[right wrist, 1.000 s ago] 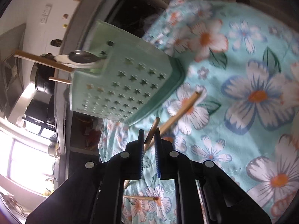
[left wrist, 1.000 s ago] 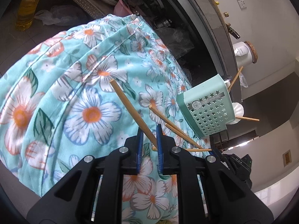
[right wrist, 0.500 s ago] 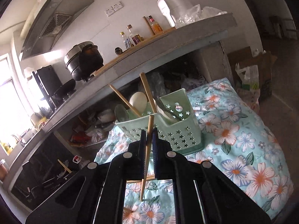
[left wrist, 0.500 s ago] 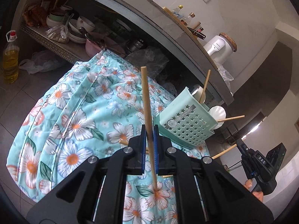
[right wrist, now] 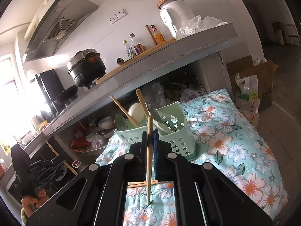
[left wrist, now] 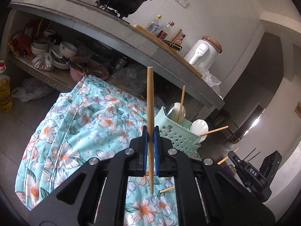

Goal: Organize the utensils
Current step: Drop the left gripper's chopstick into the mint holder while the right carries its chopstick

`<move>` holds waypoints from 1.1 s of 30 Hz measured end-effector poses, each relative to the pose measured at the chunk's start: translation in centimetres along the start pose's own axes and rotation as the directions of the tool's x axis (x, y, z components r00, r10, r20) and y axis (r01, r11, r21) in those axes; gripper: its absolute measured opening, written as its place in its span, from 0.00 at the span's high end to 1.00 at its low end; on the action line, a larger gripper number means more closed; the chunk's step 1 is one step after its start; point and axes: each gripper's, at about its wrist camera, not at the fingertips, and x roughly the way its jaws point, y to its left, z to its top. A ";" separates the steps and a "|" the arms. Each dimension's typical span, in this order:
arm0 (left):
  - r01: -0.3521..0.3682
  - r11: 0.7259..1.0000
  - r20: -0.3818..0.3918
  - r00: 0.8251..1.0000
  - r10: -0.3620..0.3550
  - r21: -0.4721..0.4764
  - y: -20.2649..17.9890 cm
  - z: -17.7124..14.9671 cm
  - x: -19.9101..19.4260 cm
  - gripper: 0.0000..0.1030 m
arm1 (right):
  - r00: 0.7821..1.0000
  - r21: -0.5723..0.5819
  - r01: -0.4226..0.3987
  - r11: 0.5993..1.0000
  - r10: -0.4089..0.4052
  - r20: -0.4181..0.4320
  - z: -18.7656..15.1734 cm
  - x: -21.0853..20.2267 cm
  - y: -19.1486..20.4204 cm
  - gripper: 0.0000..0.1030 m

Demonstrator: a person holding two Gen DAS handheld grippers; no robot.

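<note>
My left gripper (left wrist: 150, 132) is shut on a wooden chopstick (left wrist: 150, 98), which stands almost upright above the floral cloth (left wrist: 84, 124). Just right of it sits the green star-holed caddy (left wrist: 178, 137), holding a white spoon (left wrist: 198, 128) and other chopsticks. My right gripper (right wrist: 150, 133) is shut on a second chopstick (right wrist: 149, 124), also near vertical, in front of the same caddy (right wrist: 180, 137), which holds spoons and two leaning chopsticks. Loose chopsticks (right wrist: 143, 183) lie on the cloth (right wrist: 235, 131) under the right gripper.
A grey counter (left wrist: 105, 28) behind carries a black pot, bottles and a white appliance (left wrist: 203, 54). Bowls crowd the shelf below it. An oil bottle (left wrist: 4, 94) stands on the floor at left. A cardboard box and a plastic bag (right wrist: 248, 92) sit right of the cloth.
Both grippers have risen off the cloth and rolled level, each carrying its chopstick. The sticks went from slanted over the cloth to nearly upright, and the caddy now sits lower in both views.
</note>
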 end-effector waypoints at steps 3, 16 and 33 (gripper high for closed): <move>0.021 1.000 0.026 0.999 -0.021 0.010 -0.9 1.2 -0.3 0.95 | 1.000 0.010 -0.001 1.000 0.001 0.003 0.1 -0.2 -0.4 0.94; 0.217 0.971 0.198 0.952 -0.234 0.103 -6.8 8.0 1.5 0.95 | 1.000 0.022 -0.011 1.000 0.012 -0.014 0.1 -0.1 -0.5 0.94; 0.077 0.936 0.192 0.970 -0.151 0.343 -12.9 4.7 12.5 0.95 | 0.999 0.039 -0.009 0.999 0.010 -0.031 0.0 0.1 -0.7 0.94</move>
